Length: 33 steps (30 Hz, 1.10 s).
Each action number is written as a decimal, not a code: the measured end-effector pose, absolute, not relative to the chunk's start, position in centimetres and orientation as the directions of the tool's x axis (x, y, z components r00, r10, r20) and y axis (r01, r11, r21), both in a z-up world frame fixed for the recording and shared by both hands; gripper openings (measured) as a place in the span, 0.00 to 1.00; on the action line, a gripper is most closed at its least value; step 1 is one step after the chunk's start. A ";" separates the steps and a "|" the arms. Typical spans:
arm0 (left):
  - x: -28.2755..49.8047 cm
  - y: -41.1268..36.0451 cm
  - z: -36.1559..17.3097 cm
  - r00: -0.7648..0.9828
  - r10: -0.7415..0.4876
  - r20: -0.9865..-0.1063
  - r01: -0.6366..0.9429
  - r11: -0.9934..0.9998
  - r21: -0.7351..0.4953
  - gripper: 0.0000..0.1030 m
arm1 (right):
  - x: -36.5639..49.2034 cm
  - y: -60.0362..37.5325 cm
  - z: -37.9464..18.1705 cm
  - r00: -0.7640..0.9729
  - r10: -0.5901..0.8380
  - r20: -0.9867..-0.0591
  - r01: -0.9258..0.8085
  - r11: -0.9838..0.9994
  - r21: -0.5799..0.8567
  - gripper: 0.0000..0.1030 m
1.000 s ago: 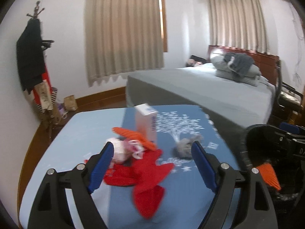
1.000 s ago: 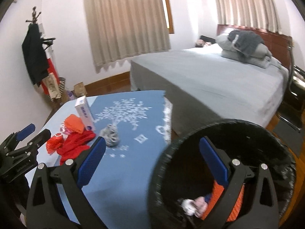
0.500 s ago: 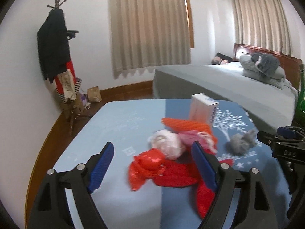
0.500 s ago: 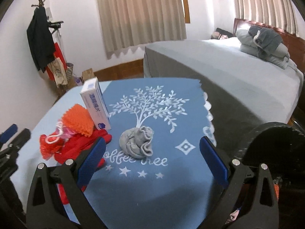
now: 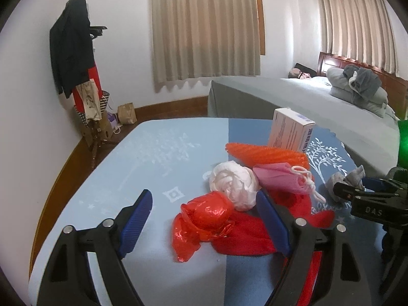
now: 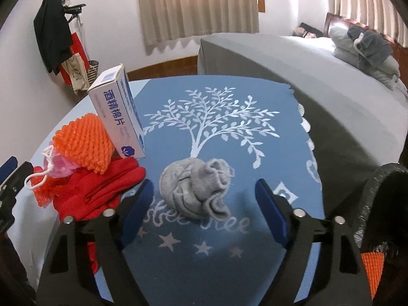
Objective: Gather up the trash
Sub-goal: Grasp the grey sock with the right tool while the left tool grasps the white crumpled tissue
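Trash lies piled on the blue tablecloth [image 5: 158, 158]. My left gripper [image 5: 205, 220] is open, and a crumpled red plastic bag [image 5: 204, 214] sits between its blue pads without touching them. Behind the bag lie a white wad [image 5: 233, 185], a pink mask [image 5: 280, 178], an orange foam net [image 5: 267, 153] and a white box [image 5: 290, 132], on a red cloth [image 5: 242, 237]. My right gripper [image 6: 204, 211] is low over a balled grey sock [image 6: 196, 188]. Its jaws are closing on either side of the sock, with gaps still showing at both pads.
A black-lined bin [image 6: 382, 199] stands off the table's right edge with an orange piece [image 6: 369, 272] inside. A grey bed [image 6: 293, 58] lies beyond the table. A coat rack [image 5: 76, 58] and bags stand by the left wall.
My right gripper swung left from above the bin to the table and dropped around the grey sock, jaws narrowing. My left gripper shifted left and down toward the red plastic bag.
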<state>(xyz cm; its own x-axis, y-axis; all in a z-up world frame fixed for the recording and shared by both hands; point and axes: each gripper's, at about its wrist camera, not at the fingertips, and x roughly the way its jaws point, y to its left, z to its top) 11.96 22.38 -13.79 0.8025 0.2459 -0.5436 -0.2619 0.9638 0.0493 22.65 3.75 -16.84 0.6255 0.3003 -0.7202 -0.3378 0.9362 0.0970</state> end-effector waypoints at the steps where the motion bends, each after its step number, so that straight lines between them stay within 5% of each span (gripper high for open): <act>1: 12.2 22.4 -13.7 0.802 0.243 -0.546 -0.261 0.964 0.046 0.79 | 22.8 3.9 -17.0 0.618 0.301 -0.726 -0.341 0.935 0.098 0.68; 6: 13.4 22.4 -14.0 0.800 0.225 -0.557 -0.245 0.969 0.039 0.79 | 23.3 4.6 -17.7 0.562 0.335 -0.756 -0.387 0.914 0.117 0.46; 22: 18.0 22.3 -15.9 0.761 0.133 -0.635 -0.174 0.985 -0.002 0.68 | 23.1 4.3 -17.7 0.566 0.339 -0.752 -0.386 0.914 0.121 0.44; 33: 18.5 21.7 -16.3 0.755 0.060 -0.653 -0.108 0.994 -0.034 0.18 | 23.2 4.3 -17.8 0.564 0.336 -0.754 -0.386 0.915 0.119 0.44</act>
<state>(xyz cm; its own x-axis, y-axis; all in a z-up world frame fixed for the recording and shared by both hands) 18.46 21.66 -16.26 0.7554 0.0597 -0.6525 -0.1077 0.9936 -0.0339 23.22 4.25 -17.84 0.5643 0.3363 -0.7540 -0.3859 0.9148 0.1191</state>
